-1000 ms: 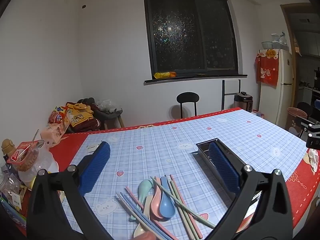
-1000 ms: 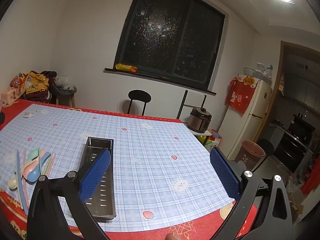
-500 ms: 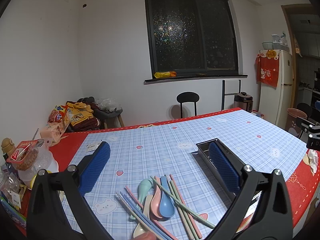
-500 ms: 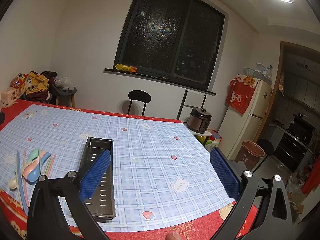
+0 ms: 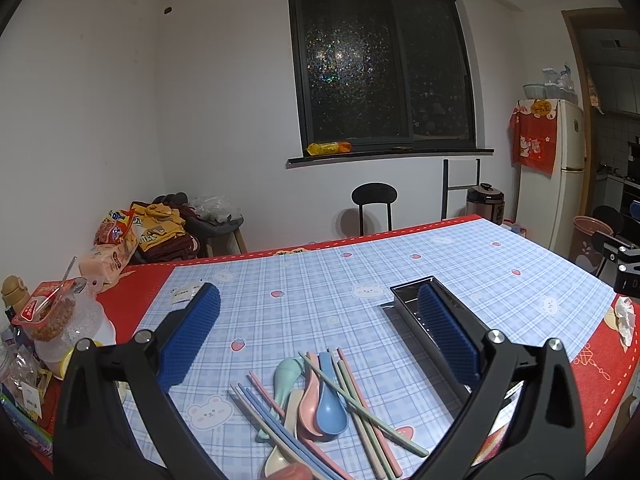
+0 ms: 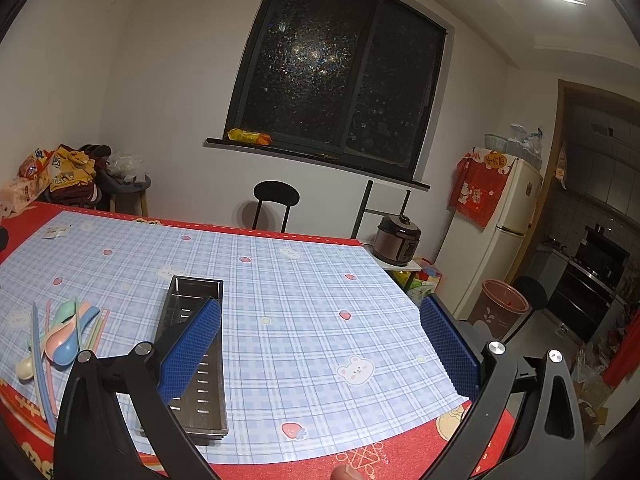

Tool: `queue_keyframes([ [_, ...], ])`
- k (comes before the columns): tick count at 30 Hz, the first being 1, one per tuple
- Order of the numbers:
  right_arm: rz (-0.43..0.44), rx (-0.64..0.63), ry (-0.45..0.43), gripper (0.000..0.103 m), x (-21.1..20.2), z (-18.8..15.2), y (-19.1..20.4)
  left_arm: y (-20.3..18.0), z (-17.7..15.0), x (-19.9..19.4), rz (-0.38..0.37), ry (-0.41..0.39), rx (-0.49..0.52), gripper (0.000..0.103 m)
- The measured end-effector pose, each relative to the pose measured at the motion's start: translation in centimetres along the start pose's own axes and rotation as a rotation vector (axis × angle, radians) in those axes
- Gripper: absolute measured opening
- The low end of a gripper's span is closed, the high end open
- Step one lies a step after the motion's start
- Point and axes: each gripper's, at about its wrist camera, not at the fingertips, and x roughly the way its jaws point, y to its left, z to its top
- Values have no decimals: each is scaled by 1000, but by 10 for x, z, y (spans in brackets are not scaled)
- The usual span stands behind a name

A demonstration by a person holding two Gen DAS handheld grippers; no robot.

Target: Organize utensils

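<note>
— What do we see changed from a second ago?

— Almost nothing. Our left gripper (image 5: pixel 320 336) and our right gripper (image 6: pixel 320 338) sit where they did, and the utensils and tray have not shifted; the left view differs only by a slight drift of the camera.

— How do the grippers stand?

— Both are spread wide, blue pads far apart, and neither holds anything.

— And where are the utensils?

— In the left view the pile of pastel spoons (image 5: pixel 320 398) and chopsticks (image 5: pixel 360 400) lies on the table just in front of our left gripper, between its two fingers and near the table's near edge. The metal tray (image 5: pixel 430 314) lies to the right of the pile, partly behind the right blue pad (image 5: pixel 448 336). In the right view the same tray (image 6: pixel 192 344) runs near to far behind the left pad, with the spoons (image 6: pixel 66 336) to the left of it.

— What of the surface and the room?

— A blue plaid tablecloth (image 6: pixel 304 304) over red covers the table. Beyond it we see a dark window (image 5: pixel 380 80), a black chair (image 5: pixel 374 208), a fridge (image 5: pixel 568 168) at the far right, and snack bags (image 5: pixel 116 240) at the left.
</note>
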Motion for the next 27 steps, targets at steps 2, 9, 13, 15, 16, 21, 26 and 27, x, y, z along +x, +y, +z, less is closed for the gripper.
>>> queue_keyframes([
  [2,-1,0,-2,98,-1,0,-1,-1,0,0,0,0,0,98],
  [9,-5,5,1,98,0,1,-2,-2,-1,1,1,1,0,98],
  [13,-5,7,1,98,0,0,-2,-2,-1,4,-5,2,-6,98],
  [15,-5,8,3,98,0,1,-3,-1,-1,4,-6,4,-4,98],
  [16,-4,8,3,98,0,1,-3,-1,-1,4,-6,5,-4,98],
  [21,-4,8,3,98,0,0,-3,-1,-1,4,-6,5,-5,98],
  [26,-3,9,4,98,1,0,-3,-1,-1,3,-6,7,-7,98],
  [27,-3,9,5,98,1,0,-3,-1,-1,4,-6,8,-7,98],
])
